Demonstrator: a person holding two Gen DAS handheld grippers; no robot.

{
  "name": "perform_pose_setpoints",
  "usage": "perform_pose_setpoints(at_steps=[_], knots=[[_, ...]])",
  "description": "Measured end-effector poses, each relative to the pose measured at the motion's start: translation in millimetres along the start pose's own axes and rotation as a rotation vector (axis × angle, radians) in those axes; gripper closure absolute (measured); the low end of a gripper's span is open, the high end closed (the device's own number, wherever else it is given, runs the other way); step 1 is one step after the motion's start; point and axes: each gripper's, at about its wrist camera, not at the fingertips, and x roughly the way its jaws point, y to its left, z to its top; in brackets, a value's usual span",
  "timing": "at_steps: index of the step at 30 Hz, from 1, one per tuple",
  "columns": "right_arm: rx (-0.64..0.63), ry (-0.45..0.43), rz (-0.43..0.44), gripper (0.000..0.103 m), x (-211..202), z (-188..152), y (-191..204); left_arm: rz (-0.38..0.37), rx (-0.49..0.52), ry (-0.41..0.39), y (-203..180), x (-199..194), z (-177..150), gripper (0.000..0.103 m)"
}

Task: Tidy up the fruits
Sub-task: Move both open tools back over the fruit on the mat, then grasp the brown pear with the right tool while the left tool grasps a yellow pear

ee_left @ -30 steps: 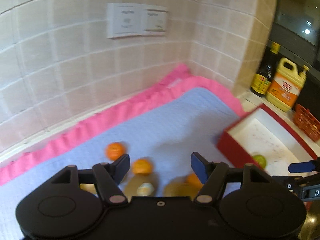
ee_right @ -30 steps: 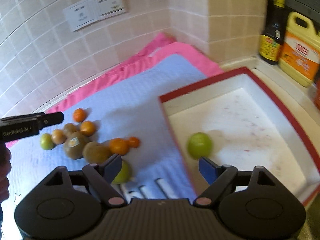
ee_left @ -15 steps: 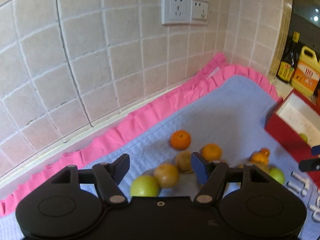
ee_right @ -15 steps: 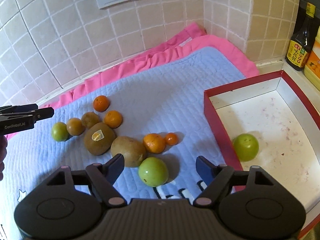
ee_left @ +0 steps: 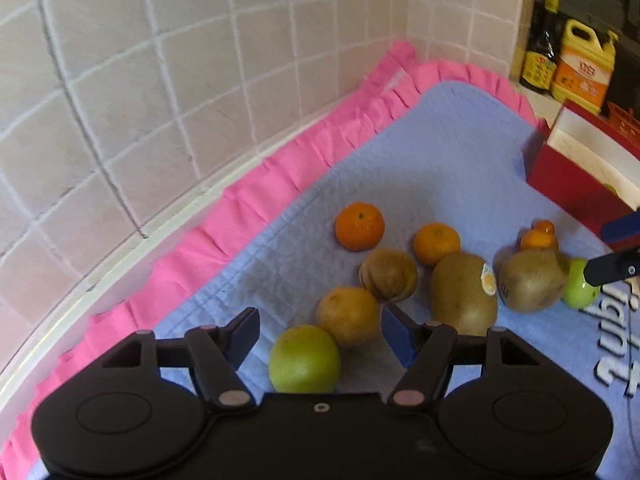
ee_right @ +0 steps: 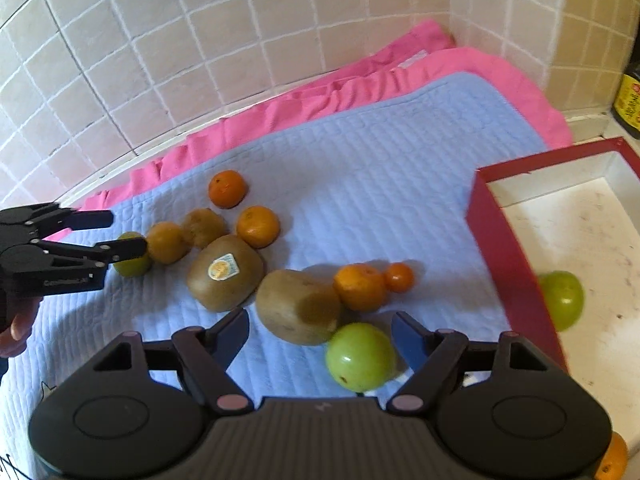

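Several fruits lie on a blue mat [ee_left: 440,160]. My left gripper [ee_left: 318,334] is open, with a green fruit [ee_left: 304,359] and a yellow-brown fruit [ee_left: 348,316] between its fingers. My right gripper [ee_right: 320,332] is open around a green fruit [ee_right: 360,356] and a brown kiwi [ee_right: 300,306]. A kiwi with a sticker [ee_right: 225,272], oranges [ee_right: 227,189] [ee_right: 258,226] [ee_right: 360,286] and a small orange [ee_right: 399,277] lie beyond. The red box [ee_right: 486,216] at the right holds one green fruit [ee_right: 562,298]. The left gripper also shows in the right wrist view [ee_right: 120,236].
A pink frilled cloth [ee_left: 280,176] edges the mat along the tiled wall [ee_left: 160,60]. A dark sauce bottle [ee_left: 540,46] and a yellow jug [ee_left: 582,68] stand behind the box. A red basket [ee_left: 622,120] sits by them.
Both grippers have moved down and closer to the fruit. A green fruit now lies between the fingers of each. Both stay open.
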Motion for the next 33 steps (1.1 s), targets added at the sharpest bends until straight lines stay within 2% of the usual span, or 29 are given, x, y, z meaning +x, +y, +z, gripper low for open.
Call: perform_pose_setpoints(at_steps=[6,10,11,12,16,20,25,33], knots=[[0.007,0.039,-0.004,0.023,20,4,6,-0.074,0.093,0.057,1,21,4,0.023],[0.052,0.057,-0.016,0.022,31,5,3,-0.138,0.077,0.069,3,32,6,0.023],[0.052,0.054,-0.026,0.022,33,6,3,-0.137,0.076,0.074,3,35,6,0.024],[0.048,0.057,-0.033,0.021,35,7,4,-0.132,0.077,0.08,2,38,6,0.03],[0.041,0.064,-0.041,0.019,41,10,7,-0.132,0.075,0.093,2,45,6,0.031],[-0.005,0.07,-0.058,0.018,47,11,16,-0.145,0.071,0.098,2,47,6,0.039],[-0.019,0.076,-0.072,0.018,57,12,23,-0.146,0.085,0.093,-5,48,3,0.053],[-0.024,0.06,-0.08,0.018,59,11,25,-0.139,0.058,0.085,-4,49,2,0.054]])
